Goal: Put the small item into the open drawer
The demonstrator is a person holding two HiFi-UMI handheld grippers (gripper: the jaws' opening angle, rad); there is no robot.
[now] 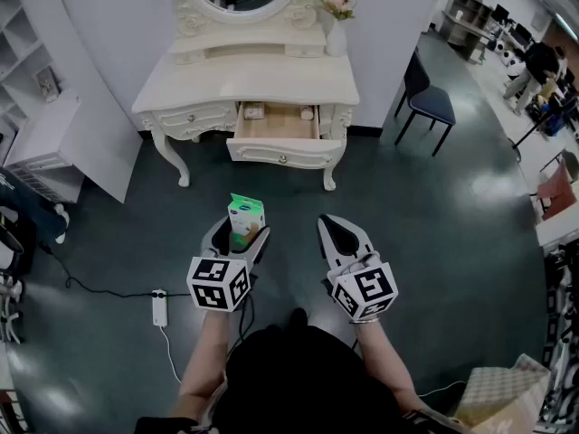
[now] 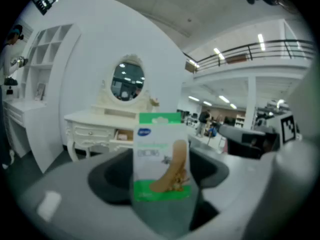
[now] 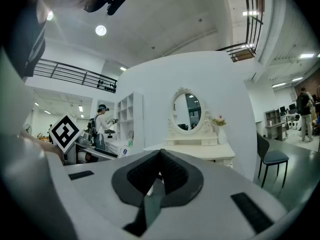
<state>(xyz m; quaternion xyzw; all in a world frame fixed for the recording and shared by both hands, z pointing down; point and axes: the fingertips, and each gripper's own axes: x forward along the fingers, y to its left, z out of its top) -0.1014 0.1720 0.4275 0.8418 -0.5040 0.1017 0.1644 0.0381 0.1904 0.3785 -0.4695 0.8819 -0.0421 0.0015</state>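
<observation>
We are noting left gripper (image 1: 242, 231) gripping box (image 1: 246, 213), jaws wide around it; box sitting upright, long axis vertical, off floor; right gripper (image 1: 333, 224) closed, empty, level beside left; drawer (image 1: 277, 123) standing open in desk (image 1: 244, 81), straight ahead of box, slightly right, well apart; we are judging left hand as carrier; long forward reach is coming.

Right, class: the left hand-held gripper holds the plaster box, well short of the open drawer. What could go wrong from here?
The plaster box, gripped at its lower part by the left hand-held gripper, might tip or slip. It could catch the drawer front, or the items already inside.
</observation>
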